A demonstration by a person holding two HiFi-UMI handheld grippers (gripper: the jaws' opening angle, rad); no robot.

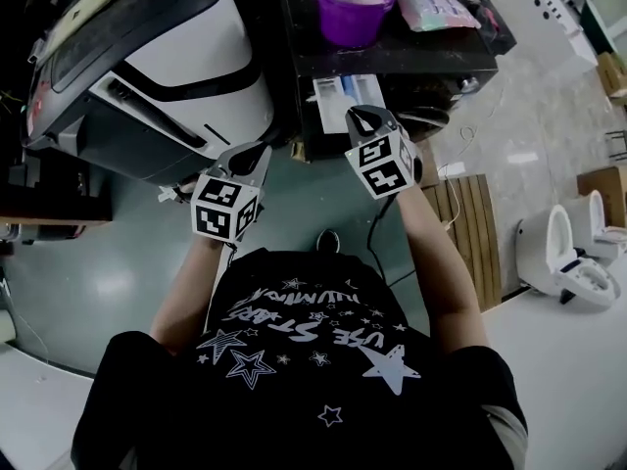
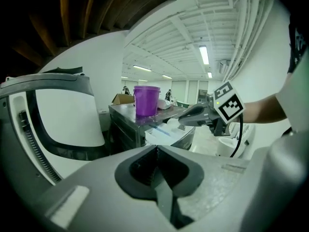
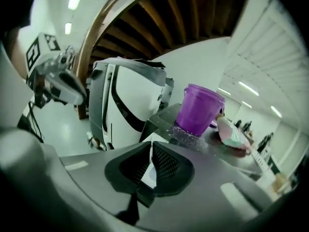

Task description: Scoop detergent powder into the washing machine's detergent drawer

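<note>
A purple bucket [image 1: 355, 3] holding white powder stands on the dark washing machine top [image 1: 460, 52], and it shows in both gripper views [image 2: 146, 100] [image 3: 199, 109]. Below it the white detergent drawer [image 1: 345, 94] [image 2: 166, 132] is pulled out. My right gripper [image 1: 361, 120] [image 3: 150, 149] hovers just in front of the drawer, jaws together and holding nothing. My left gripper [image 1: 257, 155] [image 2: 155, 151] hangs lower and to the left, also shut and empty. Each gripper sees the other: the right gripper [image 2: 186, 117], the left gripper [image 3: 72, 88].
A pastel detergent bag [image 1: 431, 6] [image 3: 234, 134] lies right of the bucket. A large white and black machine [image 1: 167, 57] [image 3: 130, 100] stands at the left. A wooden slat mat [image 1: 468, 225] and white toilets [image 1: 568, 253] are on the floor at the right.
</note>
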